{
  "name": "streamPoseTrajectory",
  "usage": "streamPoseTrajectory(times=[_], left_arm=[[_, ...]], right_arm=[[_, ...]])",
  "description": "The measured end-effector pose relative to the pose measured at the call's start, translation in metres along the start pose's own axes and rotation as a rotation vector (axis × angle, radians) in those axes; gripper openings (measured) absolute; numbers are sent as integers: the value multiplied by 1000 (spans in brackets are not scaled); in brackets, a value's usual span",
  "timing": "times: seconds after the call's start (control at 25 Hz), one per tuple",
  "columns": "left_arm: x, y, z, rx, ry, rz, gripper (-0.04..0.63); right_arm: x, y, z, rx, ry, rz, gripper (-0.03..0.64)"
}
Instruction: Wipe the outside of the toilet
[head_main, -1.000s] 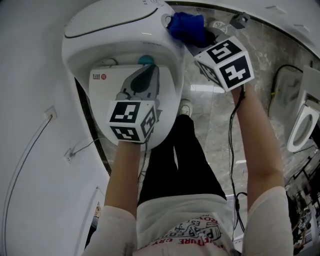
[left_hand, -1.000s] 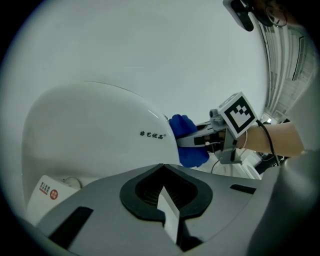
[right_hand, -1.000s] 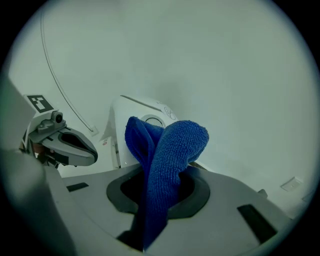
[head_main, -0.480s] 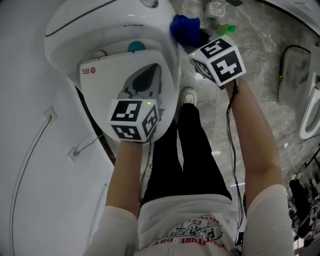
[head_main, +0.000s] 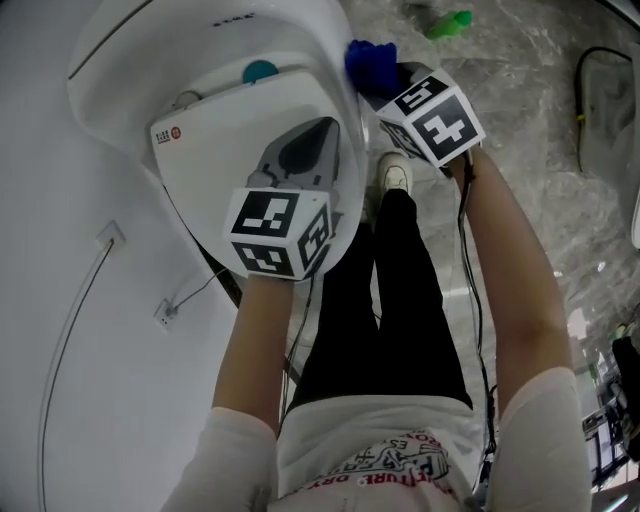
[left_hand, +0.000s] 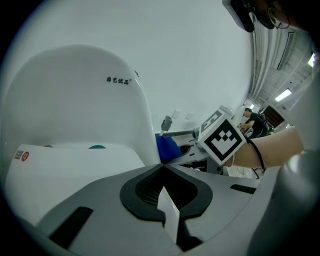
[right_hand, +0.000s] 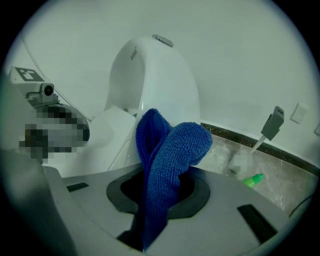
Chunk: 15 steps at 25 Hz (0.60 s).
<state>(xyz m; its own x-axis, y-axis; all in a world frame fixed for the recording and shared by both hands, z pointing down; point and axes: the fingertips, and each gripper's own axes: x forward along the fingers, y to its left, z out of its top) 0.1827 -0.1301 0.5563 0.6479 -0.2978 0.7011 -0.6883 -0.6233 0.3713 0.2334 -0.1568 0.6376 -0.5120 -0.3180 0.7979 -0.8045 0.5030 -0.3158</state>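
Blue terry cloth (right_hand: 167, 150) stands bunched in the right gripper (right_hand: 161, 186), whose jaws are clamped on it. At the top centre of the head view its free fold lies just beside the right flank of the toilet (head_main: 300, 25); I cannot tell whether it touches. The toilet fills that view's upper left. The left gripper (left_hand: 162, 170) has its jaws together over the closed lid (head_main: 220, 130), with only a pale sliver at the seam that I cannot name. To wipe well, I would press the bulging fold flat on the curved side and draw long, overlapping strokes downward. The clamp should hold firm, and the left gripper should keep clear of the wiped side. The toilet is glossy, smooth, rounded white ceramic. A red-marked sticker (head_main: 170, 132) sits at the lid's corner and a teal round spot (head_main: 260, 71) behind it. No dirt shows.
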Motion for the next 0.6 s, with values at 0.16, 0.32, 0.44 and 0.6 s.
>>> streamPoseTrajectory(times=[0.16,0.32,0.44,0.6], left_arm=[[0,-13,-9,33,-1,-40,8],[-4,-24,-25,83,17,-79,8],[-8,-30,-39,97,32,-92,8],[-14,-45,-63,99,51,-111,8]], right_arm=[[6,13,-25,14,10,-2,72],[13,26,-49,41,15,-11,72],[16,38,-69,63,19,-16,72],[18,57,-99,75,34,-11,72]])
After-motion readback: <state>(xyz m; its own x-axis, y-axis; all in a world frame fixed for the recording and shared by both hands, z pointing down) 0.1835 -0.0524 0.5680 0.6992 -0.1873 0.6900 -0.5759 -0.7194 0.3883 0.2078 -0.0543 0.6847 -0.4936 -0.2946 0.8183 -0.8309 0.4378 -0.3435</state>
